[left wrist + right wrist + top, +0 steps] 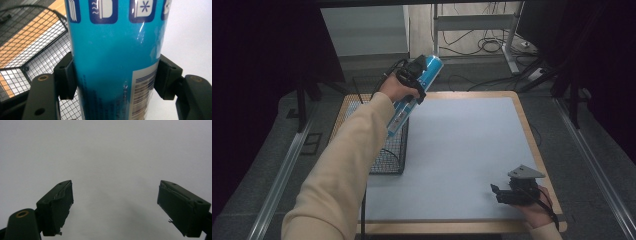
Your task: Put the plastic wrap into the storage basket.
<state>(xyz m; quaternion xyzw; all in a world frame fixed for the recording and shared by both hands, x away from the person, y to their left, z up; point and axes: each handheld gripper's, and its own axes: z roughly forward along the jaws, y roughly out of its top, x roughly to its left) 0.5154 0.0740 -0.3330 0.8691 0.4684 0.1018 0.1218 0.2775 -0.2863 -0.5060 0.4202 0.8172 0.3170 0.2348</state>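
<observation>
A blue can (pixel 115 60) is pinched by the left tool (pixel 116 75) above the wire basket (pixel 389 152); the right tool (pixel 115 207), spread, is held right of the basket.

A blue cylindrical can (pixel 414 95) is held tilted above the black wire basket (pixel 388 150), far left

The high view is dimly lit, with dark vignetted corners. Glare streaks are seen on the glossy blue cylindrical can (pixel 117 57), softly blurred close up. A faint shadow is cast on the pale grey table mat (pixel 105 152).
</observation>
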